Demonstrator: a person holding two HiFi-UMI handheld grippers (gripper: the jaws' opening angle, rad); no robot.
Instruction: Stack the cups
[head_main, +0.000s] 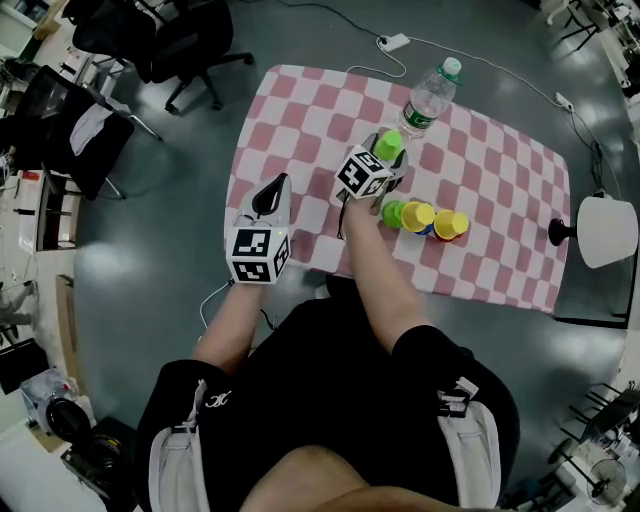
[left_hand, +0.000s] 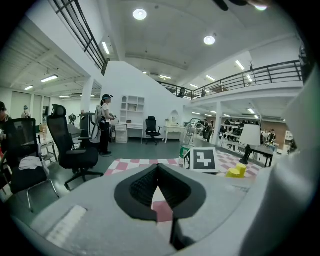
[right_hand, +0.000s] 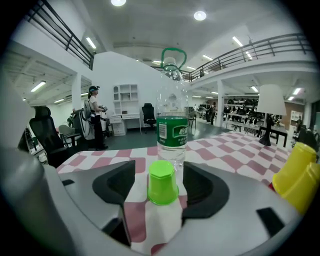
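A small lime-green cup (head_main: 388, 146) stands upside down on the pink-and-white checked cloth (head_main: 500, 170). My right gripper (head_main: 386, 160) is open around it. In the right gripper view the green cup (right_hand: 162, 182) sits between the two dark pads with a gap on each side. Just right of that hand, a green cup (head_main: 395, 213) and two yellow cups (head_main: 418, 216) (head_main: 451, 225) huddle together. The yellow cups (right_hand: 297, 175) also show at the right edge of the right gripper view. My left gripper (head_main: 281, 181) hovers at the cloth's near left edge, shut and holding nothing (left_hand: 158, 167).
A clear water bottle (head_main: 430, 98) with a green label stands right behind the green cup, filling the middle of the right gripper view (right_hand: 172, 120). A white desk lamp (head_main: 600, 232) stands at the table's right end. Black office chairs (head_main: 170, 40) stand on the floor to the far left.
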